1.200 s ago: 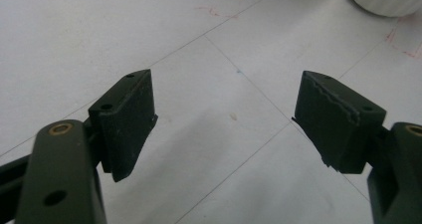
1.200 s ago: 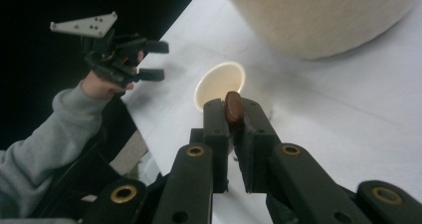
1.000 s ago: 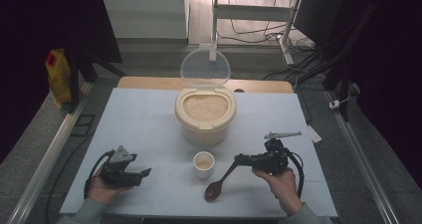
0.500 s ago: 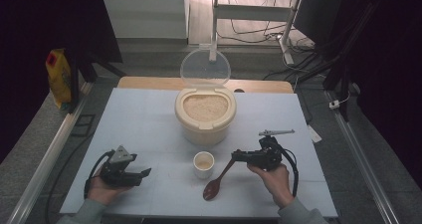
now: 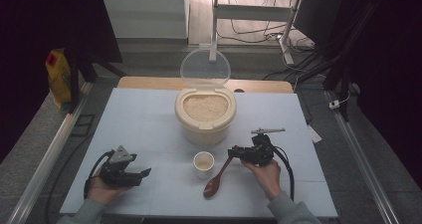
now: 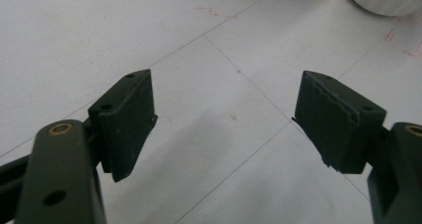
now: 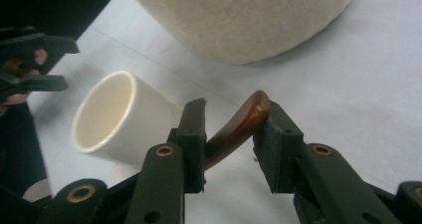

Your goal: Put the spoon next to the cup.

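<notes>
A brown wooden spoon (image 5: pixel 215 184) lies with its bowl on the white table, its handle (image 7: pixel 239 127) rising between the jaws of my right gripper (image 5: pixel 233 153) (image 7: pixel 234 109). Those jaws have just been opening; they stand apart and the handle tip leans on one pad. A small white cup (image 5: pixel 203 163) (image 7: pixel 107 114) stands just left of the spoon. Behind it sits a cream container of rice (image 5: pixel 205 115) (image 7: pixel 239 20) with its clear lid (image 5: pixel 205 67) raised. My left gripper (image 5: pixel 144 173) (image 6: pixel 224 114) rests open at the front left with nothing between its pads.
The table's front edge (image 5: pixel 199 216) runs close under both hands. A yellow carton (image 5: pixel 58 77) stands off the table at the far left. Cables trail from each gripper. My left gripper's jaws (image 7: pixel 30 59) show at the left of the right gripper view.
My right hand has come down and slightly left, bringing the spoon's bowl onto the table. Its jaws have parted around the handle. The left hand has kept still.
</notes>
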Motion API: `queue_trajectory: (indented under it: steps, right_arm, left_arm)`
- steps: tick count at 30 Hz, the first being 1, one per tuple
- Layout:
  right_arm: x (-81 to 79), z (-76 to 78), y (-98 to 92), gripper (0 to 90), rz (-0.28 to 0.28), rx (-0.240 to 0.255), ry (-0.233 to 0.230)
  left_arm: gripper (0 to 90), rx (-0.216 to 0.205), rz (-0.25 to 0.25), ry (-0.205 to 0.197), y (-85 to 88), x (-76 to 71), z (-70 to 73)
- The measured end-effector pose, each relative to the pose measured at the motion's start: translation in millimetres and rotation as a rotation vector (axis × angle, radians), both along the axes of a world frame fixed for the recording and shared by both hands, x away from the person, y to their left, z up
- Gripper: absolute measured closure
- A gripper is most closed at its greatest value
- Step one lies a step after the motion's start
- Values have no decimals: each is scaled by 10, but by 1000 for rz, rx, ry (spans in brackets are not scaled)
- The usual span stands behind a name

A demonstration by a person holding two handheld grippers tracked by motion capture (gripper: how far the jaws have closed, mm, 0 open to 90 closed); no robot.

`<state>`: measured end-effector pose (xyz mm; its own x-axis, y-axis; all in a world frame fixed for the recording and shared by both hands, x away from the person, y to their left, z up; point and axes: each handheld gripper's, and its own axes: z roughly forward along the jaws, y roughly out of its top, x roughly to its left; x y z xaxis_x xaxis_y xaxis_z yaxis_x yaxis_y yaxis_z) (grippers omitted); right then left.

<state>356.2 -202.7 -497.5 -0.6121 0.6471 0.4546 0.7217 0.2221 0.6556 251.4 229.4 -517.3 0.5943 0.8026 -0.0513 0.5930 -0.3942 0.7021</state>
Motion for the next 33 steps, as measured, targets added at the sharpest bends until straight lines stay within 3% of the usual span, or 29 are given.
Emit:
queue_trajectory:
  steps: [10,21,33]
  right_arm:
    - [43,-100,66,586,-27,-88,-52]
    - [65,-192,128,505,-48,-217,-104]
    - [61,-133,43,445,-80,-219,-148]
  left_arm:
    - [236,0,-3,1,-2,2,-3]
    - [235,2,-5,2,-3,2,-5]
    - [235,1,-5,1,-3,0,-5]
